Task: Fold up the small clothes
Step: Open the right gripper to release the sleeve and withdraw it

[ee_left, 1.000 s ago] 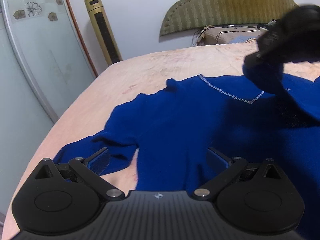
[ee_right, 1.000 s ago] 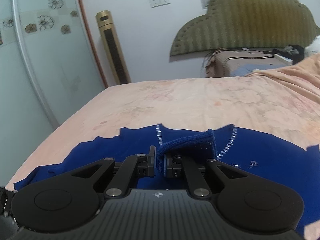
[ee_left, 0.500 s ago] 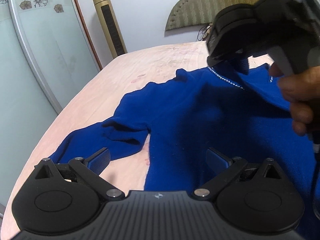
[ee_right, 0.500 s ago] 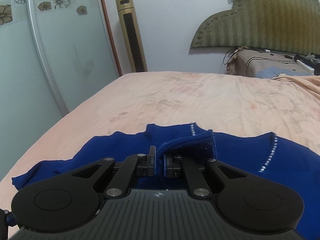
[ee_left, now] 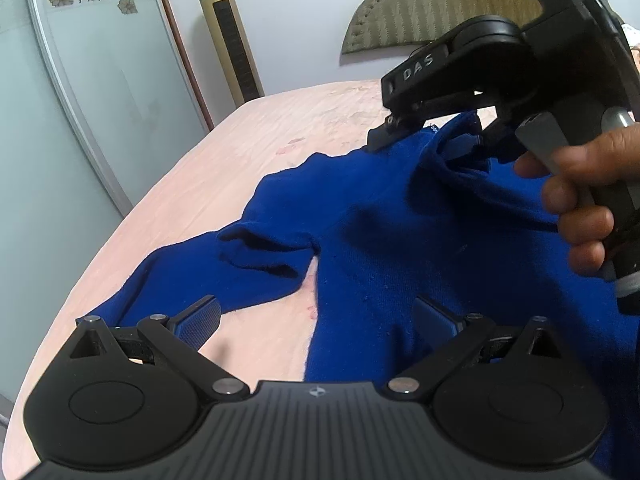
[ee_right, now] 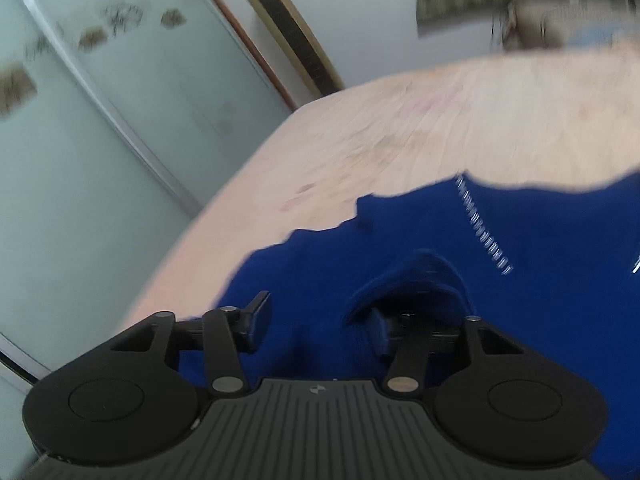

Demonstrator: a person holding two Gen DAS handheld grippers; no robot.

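Looking along the left gripper (ee_left: 316, 322), we see its jaws wide apart and empty above the blue sweater (ee_left: 400, 240) spread on the bed (ee_left: 240, 160). From the right gripper (ee_right: 320, 326), we find the jaws opening, a sweater fold draped over one finger.

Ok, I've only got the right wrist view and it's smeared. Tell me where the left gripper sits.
Observer: The left gripper hovers wide open over the near edge of the sweater.
Operator: Describe the sleeve on that side.
Observer: The sleeve lies stretched out on the bed, creased near the armpit, not folded in.
Operator: Check my right gripper from there.
Observer: The right gripper is opening by the neckline; a fold of sweater drapes over one finger.
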